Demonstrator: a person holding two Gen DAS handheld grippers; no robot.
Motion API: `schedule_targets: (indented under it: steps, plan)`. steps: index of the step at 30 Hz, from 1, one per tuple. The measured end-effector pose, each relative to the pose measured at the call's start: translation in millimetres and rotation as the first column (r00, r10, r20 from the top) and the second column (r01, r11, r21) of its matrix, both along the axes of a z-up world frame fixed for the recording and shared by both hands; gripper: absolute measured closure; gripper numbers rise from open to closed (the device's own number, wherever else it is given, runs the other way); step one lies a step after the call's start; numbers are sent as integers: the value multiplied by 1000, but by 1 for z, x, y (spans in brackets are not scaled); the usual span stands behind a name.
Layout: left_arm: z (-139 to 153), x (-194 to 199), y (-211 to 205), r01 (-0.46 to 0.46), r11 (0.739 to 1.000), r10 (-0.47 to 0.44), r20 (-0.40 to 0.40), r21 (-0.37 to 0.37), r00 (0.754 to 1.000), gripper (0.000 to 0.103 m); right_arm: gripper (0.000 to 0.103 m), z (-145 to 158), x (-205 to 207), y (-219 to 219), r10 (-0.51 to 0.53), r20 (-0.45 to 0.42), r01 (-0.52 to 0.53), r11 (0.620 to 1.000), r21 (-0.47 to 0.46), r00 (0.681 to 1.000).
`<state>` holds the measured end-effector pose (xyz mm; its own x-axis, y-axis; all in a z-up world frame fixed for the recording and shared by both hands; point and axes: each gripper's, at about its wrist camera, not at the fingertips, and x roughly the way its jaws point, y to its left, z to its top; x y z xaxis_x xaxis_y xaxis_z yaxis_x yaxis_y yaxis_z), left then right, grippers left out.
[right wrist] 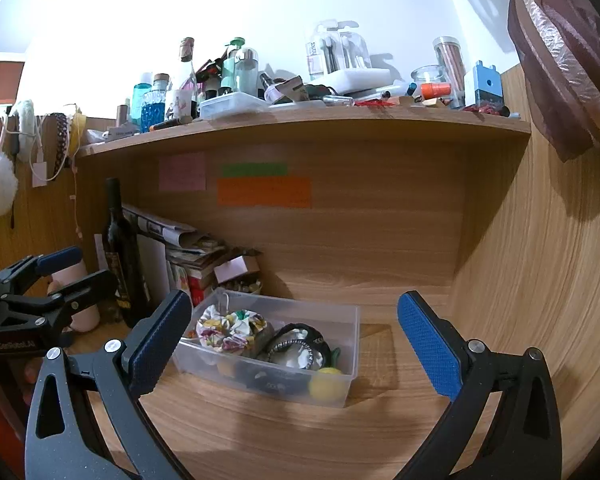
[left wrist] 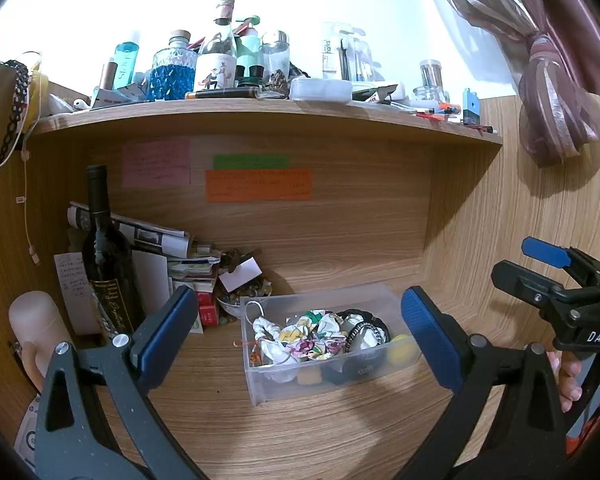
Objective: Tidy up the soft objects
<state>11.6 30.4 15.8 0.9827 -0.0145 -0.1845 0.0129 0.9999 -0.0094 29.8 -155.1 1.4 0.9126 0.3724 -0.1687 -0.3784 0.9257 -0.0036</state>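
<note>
A clear plastic bin (left wrist: 260, 384) stands on the wooden desk. It holds a floral scrunchie (left wrist: 300, 340), black hair bands (left wrist: 366, 330) and a yellow ball (left wrist: 400, 350). It also shows in the right wrist view (right wrist: 350, 332), with the scrunchie (right wrist: 230, 330), the bands (right wrist: 300, 346) and the ball (right wrist: 326, 386). My left gripper (left wrist: 300, 336) is open and empty, held in front of the bin. My right gripper (right wrist: 294, 344) is open and empty, also in front of the bin. Each gripper shows in the other's view, the right one (left wrist: 540, 268) and the left one (right wrist: 66, 270).
A dark wine bottle (left wrist: 106, 264), a pink cup (left wrist: 38, 324), stacked papers and boxes (left wrist: 180, 256) and a small bowl (left wrist: 230, 306) crowd the desk's left back. A cluttered shelf (left wrist: 260, 114) overhangs. Wooden panel on the right (right wrist: 540, 280); a tied curtain (left wrist: 556, 92) hangs there.
</note>
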Motion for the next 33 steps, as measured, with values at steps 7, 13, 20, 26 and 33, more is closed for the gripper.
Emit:
schedule_targets:
  steps: [7,13,20,26,33]
  plan:
    - [-1,1,0,0,1000,0,-6,-4,1000,0,0,-1,1,2,-1,-6,1,1000,0,1000]
    - [-2,2,1,1,1000,-1,-7,-7,1000,0,0,-1,1,4,-2,-5,2,1000,-3,1000]
    - [-3,3,0,7,1000,-7,-14,-14,1000,0,0,-1,1,5,-2,-5,2,1000,-4,1000]
    - [-4,4,-2,7,1000,-7,-20,-7,1000,0,0,-1,1,6,-1,-6,1,1000,-5,1000]
    - [-3,3,-3,11,1000,-11,-15,-10,1000,0,0,-2,1,6,-2,-6,2,1000,-7,1000]
